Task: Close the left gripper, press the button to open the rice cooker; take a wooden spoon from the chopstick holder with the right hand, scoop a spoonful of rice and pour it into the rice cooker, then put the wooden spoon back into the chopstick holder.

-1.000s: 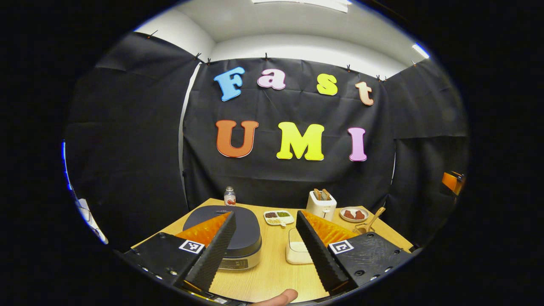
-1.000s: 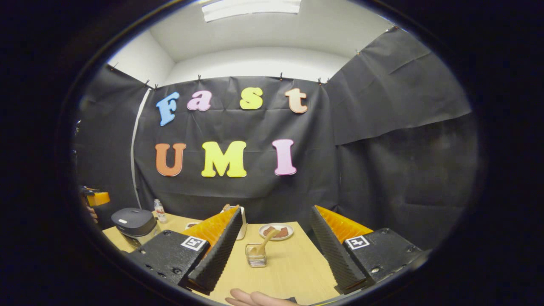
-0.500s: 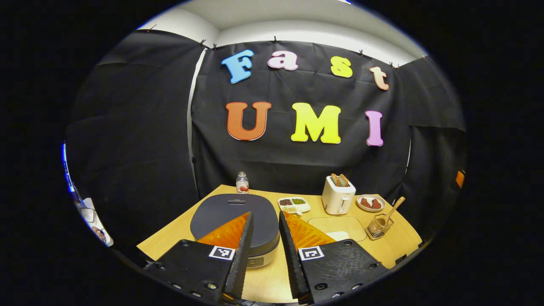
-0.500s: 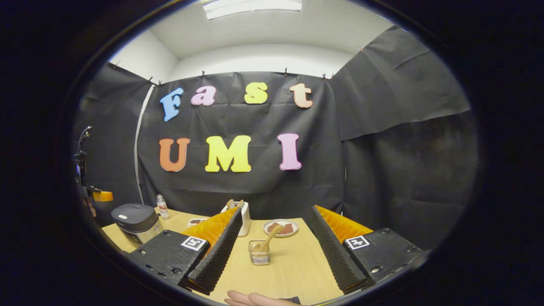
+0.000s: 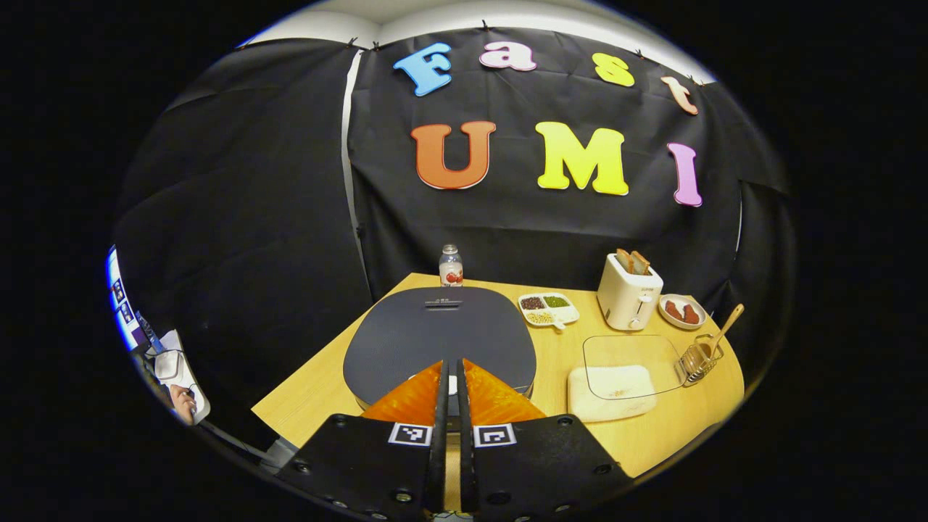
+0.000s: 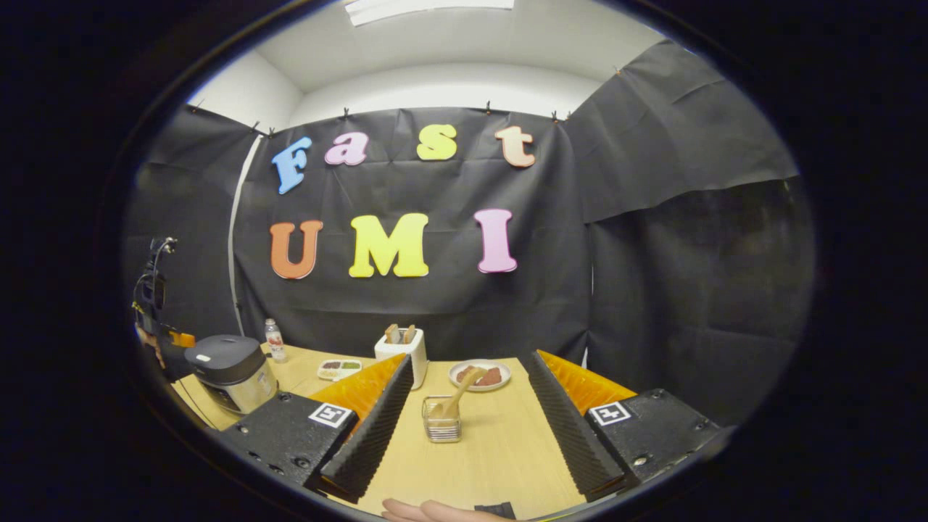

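Note:
The rice cooker (image 5: 442, 330) has a dark flat lid, which is down, and sits at the table's left. My left gripper (image 5: 449, 366) is shut with nothing between its fingers, its tips just above the cooker's front edge. In the right gripper view the cooker (image 6: 228, 370) stands far left. The wire chopstick holder (image 6: 442, 424) with the wooden spoon (image 6: 458, 397) leaning in it stands ahead, between the fingers of my open right gripper (image 6: 470, 359). The holder (image 5: 696, 361) and spoon (image 5: 727, 324) show at the table's right edge. A clear box of rice (image 5: 616, 373) lies beside the cooker.
A white toaster (image 5: 629, 293) with bread, a plate (image 5: 681, 310) of red pieces, a divided dish (image 5: 549, 308) of grains and a small bottle (image 5: 450, 265) line the back of the wooden table (image 6: 500, 449). A fingertip (image 6: 428, 511) shows at the bottom edge.
My left gripper went from wide open to shut, tilted down and moved in over the front of the rice cooker. The right gripper stayed open and edged slightly toward the holder.

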### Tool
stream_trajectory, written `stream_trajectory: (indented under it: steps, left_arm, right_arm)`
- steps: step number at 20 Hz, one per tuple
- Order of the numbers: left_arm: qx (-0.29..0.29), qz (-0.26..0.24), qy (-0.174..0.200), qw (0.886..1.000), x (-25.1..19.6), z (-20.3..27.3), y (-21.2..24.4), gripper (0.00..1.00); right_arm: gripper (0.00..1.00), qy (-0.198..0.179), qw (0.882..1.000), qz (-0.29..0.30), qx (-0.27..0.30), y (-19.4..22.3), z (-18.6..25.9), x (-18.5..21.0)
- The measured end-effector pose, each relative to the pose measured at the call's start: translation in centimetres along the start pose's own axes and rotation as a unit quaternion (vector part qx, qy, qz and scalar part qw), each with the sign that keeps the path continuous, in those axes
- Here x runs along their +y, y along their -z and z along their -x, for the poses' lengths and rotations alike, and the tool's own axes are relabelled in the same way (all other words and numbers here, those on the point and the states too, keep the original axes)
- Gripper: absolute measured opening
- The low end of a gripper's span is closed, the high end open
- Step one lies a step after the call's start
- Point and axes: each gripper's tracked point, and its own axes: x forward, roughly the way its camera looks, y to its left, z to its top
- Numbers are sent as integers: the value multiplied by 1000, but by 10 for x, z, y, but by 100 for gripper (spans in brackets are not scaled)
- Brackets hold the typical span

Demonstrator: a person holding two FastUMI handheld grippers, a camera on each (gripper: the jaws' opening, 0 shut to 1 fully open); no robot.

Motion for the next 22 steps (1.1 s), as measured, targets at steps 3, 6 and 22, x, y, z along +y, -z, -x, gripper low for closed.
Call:
stream_trajectory:
  steps: [3, 6, 22]
  left_arm:
    - [24, 7, -11, 1000, 9, -12, 12, 0]
    - [45, 11, -19, 999, 17, -27, 19, 0]
    - [75, 13, -26, 997, 17, -35, 33, 0]
  right_arm:
    - [100, 3, 1000, -3, 9, 8, -6, -4]
    - [100, 3, 1000, -3, 16, 16, -10, -6]
    - [100, -13, 1000, 3, 21, 19, -9, 4]
